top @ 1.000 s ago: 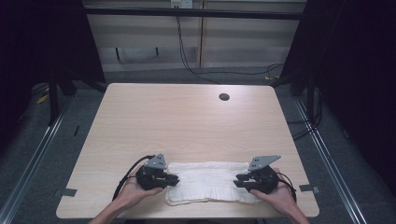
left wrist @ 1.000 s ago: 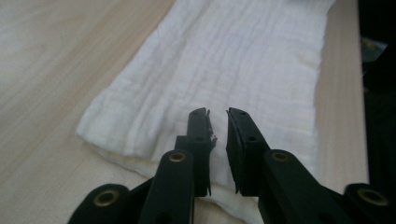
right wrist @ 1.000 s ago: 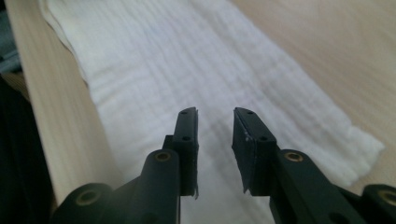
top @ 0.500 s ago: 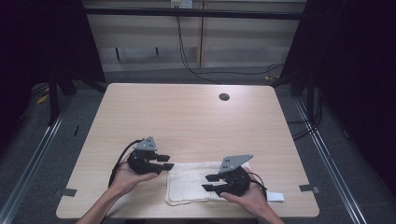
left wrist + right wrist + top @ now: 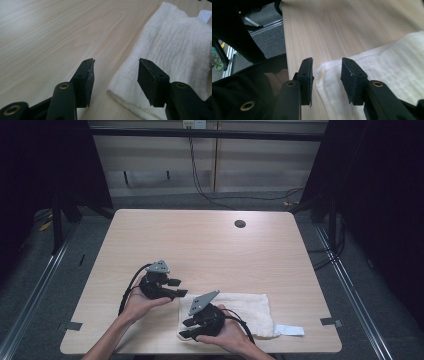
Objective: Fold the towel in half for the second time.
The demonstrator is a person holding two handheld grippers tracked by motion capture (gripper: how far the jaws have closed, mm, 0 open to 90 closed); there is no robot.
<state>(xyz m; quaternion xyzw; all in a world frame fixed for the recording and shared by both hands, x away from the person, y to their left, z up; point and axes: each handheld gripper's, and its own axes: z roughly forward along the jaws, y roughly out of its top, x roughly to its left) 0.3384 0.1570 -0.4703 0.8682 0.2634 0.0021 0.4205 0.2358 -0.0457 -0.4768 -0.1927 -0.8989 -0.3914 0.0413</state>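
Note:
A white folded towel [image 5: 240, 312] lies along the table's near edge, right of centre. My left gripper [image 5: 179, 287] hovers just off its left end, pointing right. Its jaws have just been opening and stand open over bare wood [image 5: 116, 60], with the towel [image 5: 175, 50] beside the right jaw. My right gripper [image 5: 185, 329] sits over the towel's near left corner, pointing left. Its jaws have just been opening too; they stand open [image 5: 327, 60] with the towel's edge [image 5: 387, 62] lying between them, the pads not pressing on it.
The light wooden table [image 5: 200, 245] has a dark round hole [image 5: 240, 224] near its far edge. A white label [image 5: 290, 330] sticks out of the towel's right end. Grey tape marks [image 5: 72, 325] sit at the near corners. Dark floor and rails surround the table.
My right gripper has travelled left from the towel's right end to its left near corner, uncovering the label. My left gripper has backed off the towel's left end and opened.

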